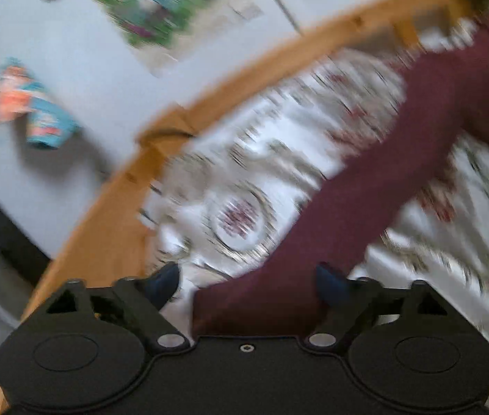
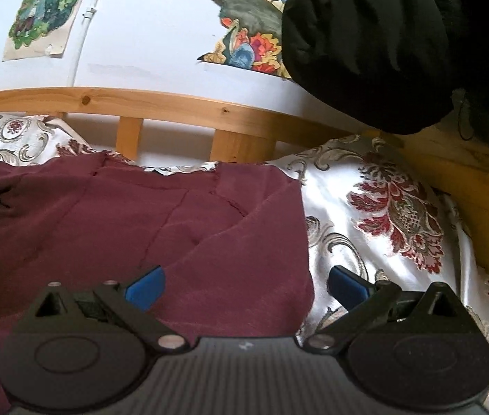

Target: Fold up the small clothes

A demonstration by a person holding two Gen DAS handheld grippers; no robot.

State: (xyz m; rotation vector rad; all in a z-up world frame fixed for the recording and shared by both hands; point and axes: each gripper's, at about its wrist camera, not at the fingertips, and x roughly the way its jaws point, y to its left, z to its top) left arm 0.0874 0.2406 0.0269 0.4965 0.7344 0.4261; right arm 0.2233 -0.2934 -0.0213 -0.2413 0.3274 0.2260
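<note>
- You have one garment to deal with: a maroon garment (image 2: 133, 214) spread on the patterned bedspread (image 2: 382, 207), with a long strip of it (image 1: 365, 186) running diagonally across the left wrist view.
- Your left gripper (image 1: 247, 285) has its jaws wide apart; the end of that maroon strip lies between the two dark fingers (image 1: 163, 282), but the heavy blur hides whether either pad touches it.
- Your right gripper (image 2: 246, 285) is also spread wide, holding nothing; its two blue pads (image 2: 146, 290) straddle the garment's right edge, one over the cloth, the other over bare bedspread.
- The garment's right edge runs straight up from between your right fingers to a corner near the wooden bed rail (image 2: 175, 103).
- You can count three rail posts below that rail in the right wrist view.
- Bare bedspread lies to the right of the garment, bounded by the wooden frame.
- A black fabric bulk (image 2: 382, 41) overhangs the upper right.
- Three pictures (image 2: 44, 10) show on the wall in each view.
</note>
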